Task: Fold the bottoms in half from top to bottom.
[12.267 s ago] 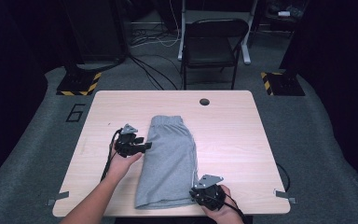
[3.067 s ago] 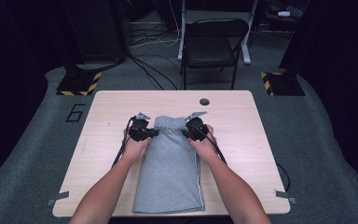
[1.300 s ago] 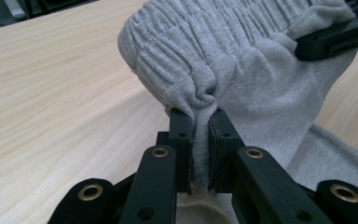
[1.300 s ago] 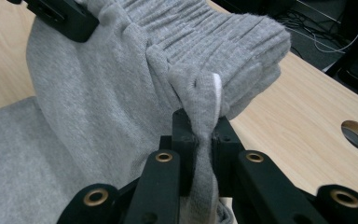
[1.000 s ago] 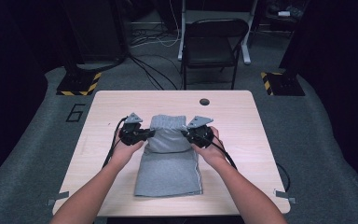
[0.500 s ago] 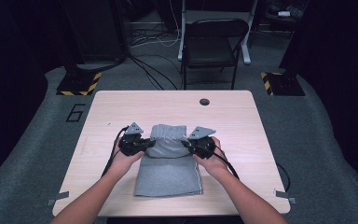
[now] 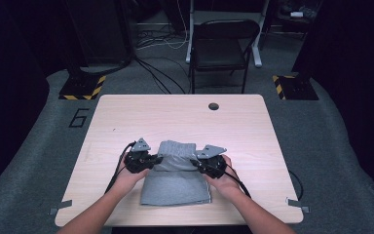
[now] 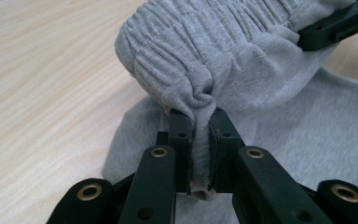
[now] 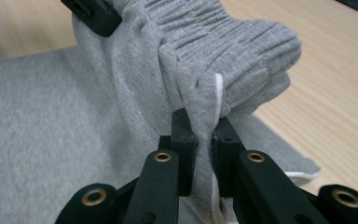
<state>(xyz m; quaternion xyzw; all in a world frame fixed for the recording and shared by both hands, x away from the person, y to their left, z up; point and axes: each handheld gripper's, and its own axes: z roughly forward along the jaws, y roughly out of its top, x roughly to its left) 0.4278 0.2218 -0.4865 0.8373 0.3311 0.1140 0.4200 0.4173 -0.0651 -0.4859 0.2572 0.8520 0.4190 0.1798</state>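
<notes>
At the near half of the table [image 7: 126,122], both forearms reach forward; the left gripper [image 7: 148,160] and right gripper [image 7: 202,165] each clamp the grey shorts [image 7: 175,187], waistband lifted and folded back over the flat lower part.

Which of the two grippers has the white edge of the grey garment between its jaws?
The right gripper. Its jaws pinch a fold of the grey shorts with a white hem edge showing; the left gripper pinches only plain grey cloth at the waistband.
</notes>
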